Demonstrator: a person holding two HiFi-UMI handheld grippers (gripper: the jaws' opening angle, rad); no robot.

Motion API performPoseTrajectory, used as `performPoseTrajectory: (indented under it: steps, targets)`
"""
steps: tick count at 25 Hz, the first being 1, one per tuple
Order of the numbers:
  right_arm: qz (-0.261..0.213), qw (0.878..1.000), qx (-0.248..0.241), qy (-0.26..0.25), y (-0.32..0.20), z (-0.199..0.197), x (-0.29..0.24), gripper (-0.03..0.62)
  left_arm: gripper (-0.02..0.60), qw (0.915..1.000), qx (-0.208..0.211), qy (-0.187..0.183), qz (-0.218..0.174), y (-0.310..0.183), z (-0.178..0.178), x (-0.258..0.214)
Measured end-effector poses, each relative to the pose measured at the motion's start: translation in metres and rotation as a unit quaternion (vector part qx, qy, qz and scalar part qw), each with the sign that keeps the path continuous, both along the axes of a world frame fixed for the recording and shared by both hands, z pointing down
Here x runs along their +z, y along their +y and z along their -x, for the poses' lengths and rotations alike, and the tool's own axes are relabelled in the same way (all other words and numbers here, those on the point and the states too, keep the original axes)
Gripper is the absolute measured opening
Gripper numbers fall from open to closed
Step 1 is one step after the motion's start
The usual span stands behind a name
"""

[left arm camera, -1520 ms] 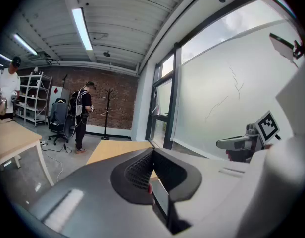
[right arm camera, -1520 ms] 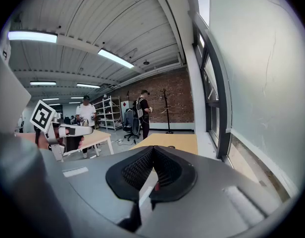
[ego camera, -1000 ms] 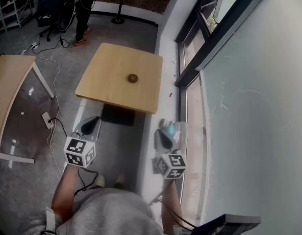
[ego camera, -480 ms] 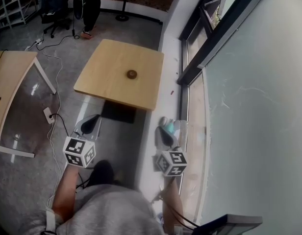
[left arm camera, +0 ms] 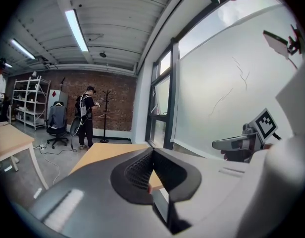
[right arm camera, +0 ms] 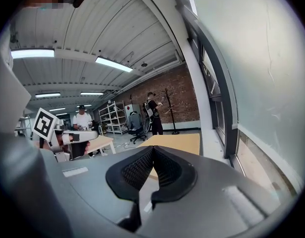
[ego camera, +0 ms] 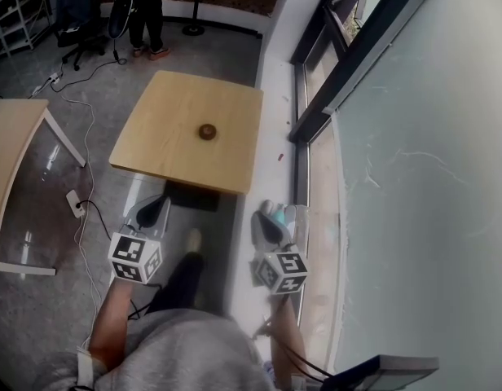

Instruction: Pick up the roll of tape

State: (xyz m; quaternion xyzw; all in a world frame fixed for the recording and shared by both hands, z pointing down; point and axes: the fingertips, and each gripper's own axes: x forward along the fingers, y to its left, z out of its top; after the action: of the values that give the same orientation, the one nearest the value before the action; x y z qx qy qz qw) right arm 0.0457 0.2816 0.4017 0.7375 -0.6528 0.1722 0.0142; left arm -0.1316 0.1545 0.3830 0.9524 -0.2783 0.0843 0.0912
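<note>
The roll of tape [ego camera: 207,131] is a small brown ring lying flat near the middle of a square light-wood table [ego camera: 161,149]. Both grippers are held short of the table's near edge, pointing toward it. My left gripper [ego camera: 152,208] is shut with nothing in it; in the left gripper view its jaws [left arm camera: 152,152] meet over the tabletop [left arm camera: 100,155]. My right gripper [ego camera: 266,218] is also shut and empty, and its jaws [right arm camera: 152,150] close together in front of the table [right arm camera: 179,142]. The tape is hidden behind the jaws in both gripper views.
A glass window wall [ego camera: 414,177] and its sill run along the right. A second table [ego camera: 11,137] stands at the left, with a power strip [ego camera: 75,202] and cables on the floor. A dark mat [ego camera: 190,195] lies under the near table edge. A person [ego camera: 145,6] stands at the back.
Both grippers have advanced toward the table, still shut. The person's foot has stepped forward between them and the table has shifted slightly left in view.
</note>
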Motion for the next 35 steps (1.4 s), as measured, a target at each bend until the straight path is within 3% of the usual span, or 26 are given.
performPoseTrajectory:
  steps: [10,15,27,35]
  targets:
    - [0.006,1.000,-0.008,-0.005,-0.090,-0.051,0.008,0.015,0.000,0.9997,0.015,0.002,0.022,-0.089,-0.068,0.013]
    - [0.015,1.000,-0.024,0.000,-0.147,-0.070,0.010,0.015,0.000,0.9993,0.002,-0.006,0.036,-0.140,-0.085,0.026]
    - [0.048,0.996,-0.080,0.010,-0.279,-0.101,0.028,0.015,0.000,0.9958,-0.062,-0.014,0.065,-0.258,-0.089,0.051]
    - [0.072,0.990,-0.119,0.025,-0.332,-0.104,0.051,0.015,0.000,0.9924,-0.088,-0.024,0.083,-0.296,-0.087,0.078]
